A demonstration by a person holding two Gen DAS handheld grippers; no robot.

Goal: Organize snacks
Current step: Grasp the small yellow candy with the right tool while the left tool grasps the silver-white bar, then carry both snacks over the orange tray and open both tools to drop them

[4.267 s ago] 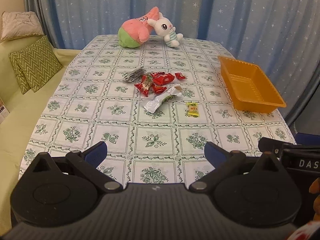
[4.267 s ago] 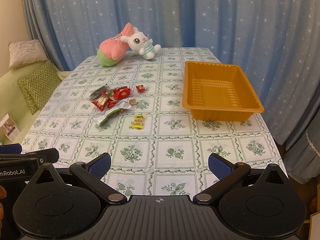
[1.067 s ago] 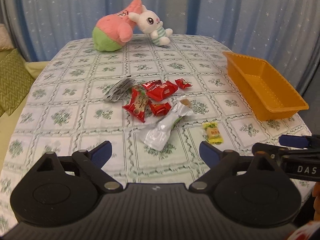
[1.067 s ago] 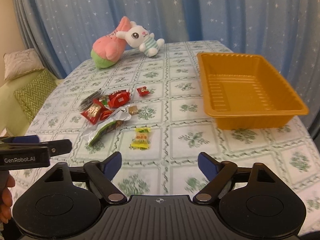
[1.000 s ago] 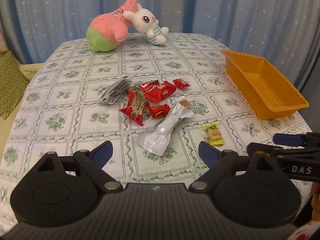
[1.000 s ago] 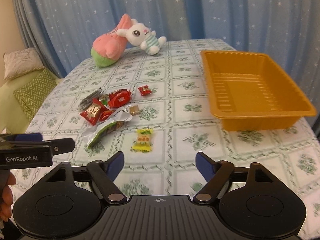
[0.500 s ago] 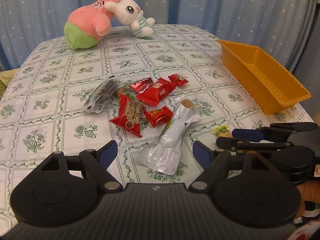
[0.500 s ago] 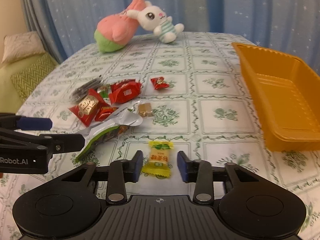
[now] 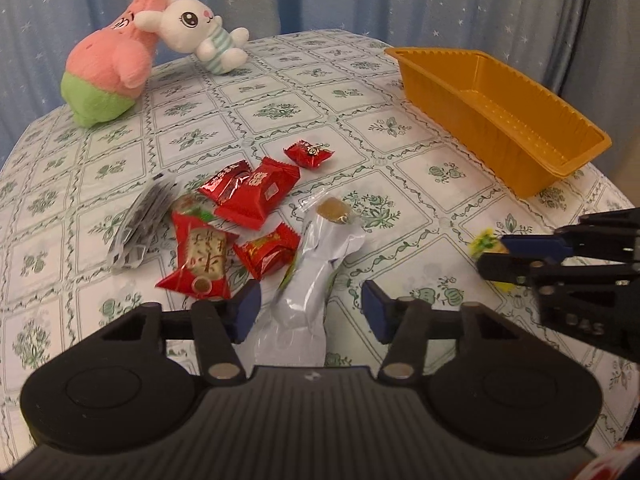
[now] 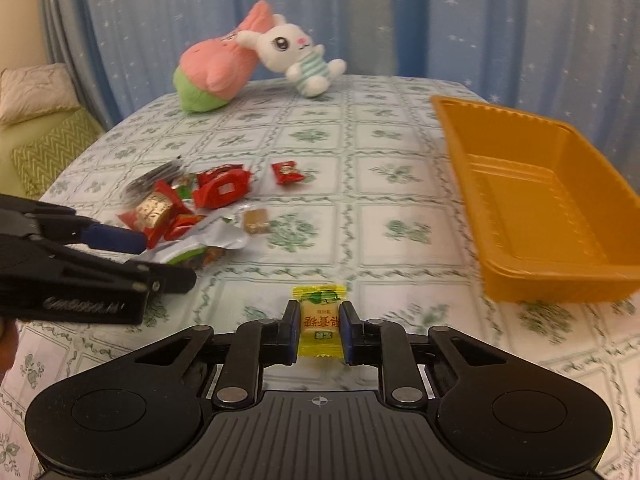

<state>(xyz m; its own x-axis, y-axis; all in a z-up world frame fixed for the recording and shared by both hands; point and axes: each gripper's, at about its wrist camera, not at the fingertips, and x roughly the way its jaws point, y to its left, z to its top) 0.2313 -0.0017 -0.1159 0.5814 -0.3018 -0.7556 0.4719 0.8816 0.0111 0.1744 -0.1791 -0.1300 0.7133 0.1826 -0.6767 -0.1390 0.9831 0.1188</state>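
Note:
My right gripper (image 10: 320,330) is shut on a yellow candy (image 10: 319,322) low over the tablecloth; it also shows in the left wrist view (image 9: 486,242). My left gripper (image 9: 310,308) is open, its fingers on either side of the near end of a silver snack bag (image 9: 316,276). Beyond it lies a pile of red snack packs (image 9: 252,194), a small red candy (image 9: 309,153), a brown candy (image 9: 333,208) and a dark striped packet (image 9: 142,220). The empty orange tray (image 10: 532,204) stands to the right.
A pink-and-green plush (image 9: 108,64) and a white bunny plush (image 9: 200,36) lie at the far end of the table. Blue star curtains hang behind. A green sofa with cushions (image 10: 48,148) is to the left. The table edge runs close past the tray.
Both grippers moved forward and down to the snacks. The right gripper closed on the yellow candy. The left gripper narrowed around the silver bag's end.

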